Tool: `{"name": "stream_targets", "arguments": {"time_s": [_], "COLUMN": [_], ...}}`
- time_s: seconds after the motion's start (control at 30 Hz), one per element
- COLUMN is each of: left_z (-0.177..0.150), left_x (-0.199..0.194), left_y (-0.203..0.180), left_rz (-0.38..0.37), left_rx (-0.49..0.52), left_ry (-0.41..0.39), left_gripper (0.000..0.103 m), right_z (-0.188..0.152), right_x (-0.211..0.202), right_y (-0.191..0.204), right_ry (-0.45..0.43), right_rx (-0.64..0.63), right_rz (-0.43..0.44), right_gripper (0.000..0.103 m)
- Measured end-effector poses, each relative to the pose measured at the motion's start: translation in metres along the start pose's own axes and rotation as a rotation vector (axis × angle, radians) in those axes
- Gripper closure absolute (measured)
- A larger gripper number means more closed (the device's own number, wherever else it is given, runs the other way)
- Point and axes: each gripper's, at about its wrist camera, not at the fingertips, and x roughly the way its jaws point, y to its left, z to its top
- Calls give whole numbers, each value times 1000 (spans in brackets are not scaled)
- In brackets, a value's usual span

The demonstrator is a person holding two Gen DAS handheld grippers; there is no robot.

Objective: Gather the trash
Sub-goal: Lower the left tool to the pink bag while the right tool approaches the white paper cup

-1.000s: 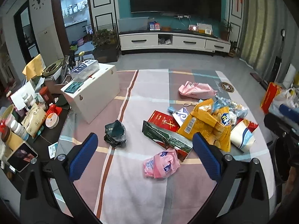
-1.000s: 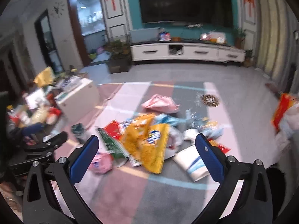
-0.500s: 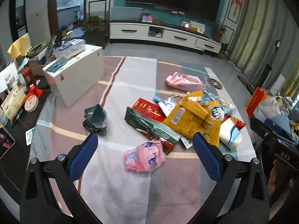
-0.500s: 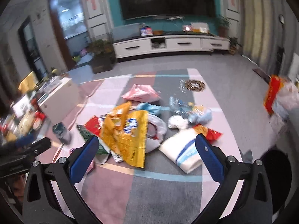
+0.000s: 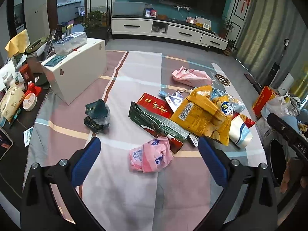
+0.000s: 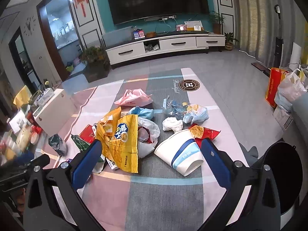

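Trash lies scattered on a striped floor mat. A crumpled pink bag sits just ahead of my open left gripper, between its blue fingers. Beyond it lie a long green wrapper, a red packet, a yellow chip bag and a dark green bag. My right gripper is open above the mat, with the yellow chip bag near its left finger and a tipped white paper cup near its right finger. A black bin stands at the right.
A white box stands at the mat's left edge beside a cluttered dark table. Another pink bag lies farther back. Shopping bags rest at the right. A TV cabinet lines the far wall.
Both grippers have dropped lower and closer to the trash. The pink bag now sits between the left fingers, and the cup and chip bag loom larger in the right view.
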Motion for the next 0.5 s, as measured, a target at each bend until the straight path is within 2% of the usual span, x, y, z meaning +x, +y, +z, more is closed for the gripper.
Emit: {"name": "stream_targets", "arguments": {"time_s": [0.1,0.27,0.5], "left_z": [0,-2,-4], "left_x": [2,13,32], "left_y": [-1,2,4], "left_rz": [5,-86,-108], "left_rx": [4,-40,-50], "left_ry": [-5,36,6], "left_gripper": [3,3,3], "right_z": [0,0,-1], "right_x": [0,1,7], "right_y": [0,-1,-13], "right_ry": [4,10,31], "right_rx": [-4,8,51], "right_rz": [-3,10,8], "right_gripper": [4,5,11]}}
